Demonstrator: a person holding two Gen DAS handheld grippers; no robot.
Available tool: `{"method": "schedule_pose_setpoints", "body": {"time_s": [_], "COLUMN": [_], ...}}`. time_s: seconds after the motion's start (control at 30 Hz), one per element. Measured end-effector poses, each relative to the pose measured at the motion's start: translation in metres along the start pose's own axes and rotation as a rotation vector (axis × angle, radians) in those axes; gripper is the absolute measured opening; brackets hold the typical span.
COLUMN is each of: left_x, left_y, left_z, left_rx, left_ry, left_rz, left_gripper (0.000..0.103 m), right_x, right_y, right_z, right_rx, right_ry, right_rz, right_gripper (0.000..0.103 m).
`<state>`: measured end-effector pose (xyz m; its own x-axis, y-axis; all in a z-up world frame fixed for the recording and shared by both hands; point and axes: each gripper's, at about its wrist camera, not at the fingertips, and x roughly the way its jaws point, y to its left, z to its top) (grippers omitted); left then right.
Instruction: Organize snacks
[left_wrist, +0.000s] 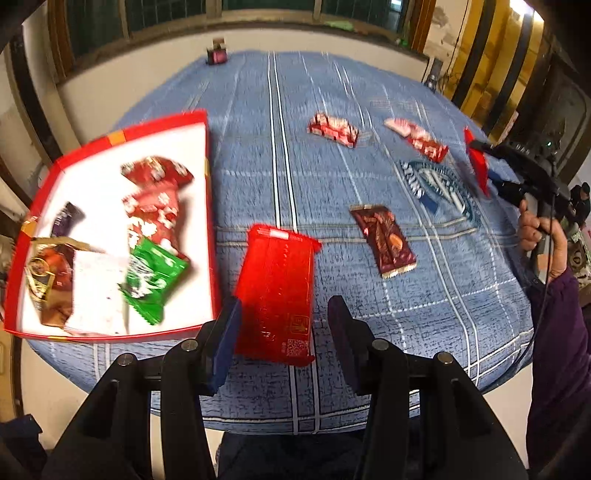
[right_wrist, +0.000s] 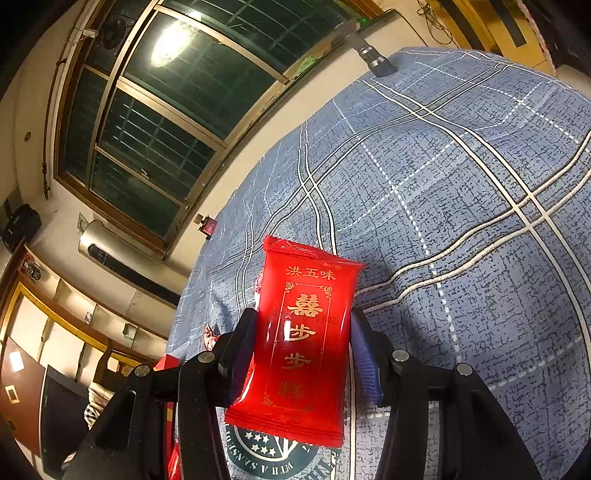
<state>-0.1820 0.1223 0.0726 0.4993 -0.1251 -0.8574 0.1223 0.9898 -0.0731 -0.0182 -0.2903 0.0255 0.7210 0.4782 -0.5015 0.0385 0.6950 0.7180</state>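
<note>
In the left wrist view my left gripper (left_wrist: 284, 325) is open above a red snack packet (left_wrist: 275, 291) that lies flat on the blue cloth, between but apart from the fingers. A red box (left_wrist: 110, 140) with a white floor at the left holds several snack packets, among them a green one (left_wrist: 151, 277). My right gripper (right_wrist: 303, 347) is shut on another red packet with gold writing (right_wrist: 303, 332) and holds it above the table; it also shows at the far right of the left wrist view (left_wrist: 478, 162).
On the blue checked tablecloth (left_wrist: 258, 147) lie a brown packet (left_wrist: 384, 240) and two red-and-white packets (left_wrist: 334, 129) (left_wrist: 417, 138). A round printed logo (left_wrist: 439, 184) marks the cloth. A small dark red box (left_wrist: 217, 51) stands at the far edge near the wall and window.
</note>
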Motion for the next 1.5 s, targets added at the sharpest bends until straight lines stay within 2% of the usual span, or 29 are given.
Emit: {"method": "schedule_pose_setpoints", "body": {"time_s": [0.3, 0.33, 0.37, 0.43, 0.57, 0.63, 0.77, 0.83, 0.9, 0.97, 1.03, 1.17, 1.37, 1.5], "left_x": [0.026, 0.027, 0.029, 0.033, 0.039, 0.037, 0.032, 0.031, 0.032, 0.032, 0.03, 0.018, 0.036, 0.055], "left_y": [-0.002, -0.002, -0.004, -0.008, -0.016, -0.014, -0.018, -0.035, -0.049, -0.051, -0.042, -0.03, -0.031, -0.031], "left_z": [0.019, 0.02, 0.022, 0.022, 0.022, 0.021, 0.018, 0.013, 0.013, 0.016, 0.02, 0.02, 0.025, 0.025], "left_rx": [0.033, 0.04, 0.052, 0.079, 0.092, 0.074, 0.036, 0.063, 0.098, 0.086, 0.026, -0.075, -0.203, -0.296], "left_ry": [0.046, 0.051, 0.058, 0.064, 0.049, 0.038, 0.037, 0.038, 0.034, 0.034, 0.045, 0.013, 0.07, 0.127], "left_rz": [-0.032, -0.046, -0.077, -0.121, -0.1, -0.144, -0.309, -0.339, -0.322, -0.278, -0.218, -0.126, -0.08, -0.081], "left_gripper": [0.054, 0.06, 0.071, 0.083, 0.086, 0.086, 0.086, 0.086, 0.086, 0.086, 0.086, 0.086, 0.086, 0.086], "right_x": [-0.004, -0.004, -0.004, -0.004, -0.004, -0.003, -0.001, -0.001, -0.002, -0.002, -0.002, -0.002, -0.005, -0.004], "right_y": [0.002, 0.002, 0.003, 0.003, 0.004, 0.003, 0.003, 0.004, 0.004, 0.002, 0.001, 0.003, 0.001, 0.002], "right_z": [-0.003, -0.003, -0.003, -0.003, -0.002, -0.002, -0.002, -0.001, -0.001, -0.001, -0.002, -0.001, -0.001, -0.001], "right_rx": [-0.001, -0.002, -0.002, -0.005, -0.006, -0.002, -0.007, -0.011, -0.01, -0.004, 0.001, -0.009, 0.001, -0.001], "right_ry": [0.002, 0.004, 0.004, 0.003, -0.004, -0.002, 0.004, 0.0, -0.003, -0.004, 0.0, 0.002, -0.006, -0.001], "right_rz": [0.017, 0.016, 0.014, 0.009, 0.001, 0.0, -0.005, -0.008, -0.009, -0.012, -0.006, 0.001, 0.011, 0.019], "right_gripper": [0.051, 0.051, 0.051, 0.051, 0.051, 0.051, 0.051, 0.051, 0.051, 0.051, 0.051, 0.051, 0.051, 0.052]}}
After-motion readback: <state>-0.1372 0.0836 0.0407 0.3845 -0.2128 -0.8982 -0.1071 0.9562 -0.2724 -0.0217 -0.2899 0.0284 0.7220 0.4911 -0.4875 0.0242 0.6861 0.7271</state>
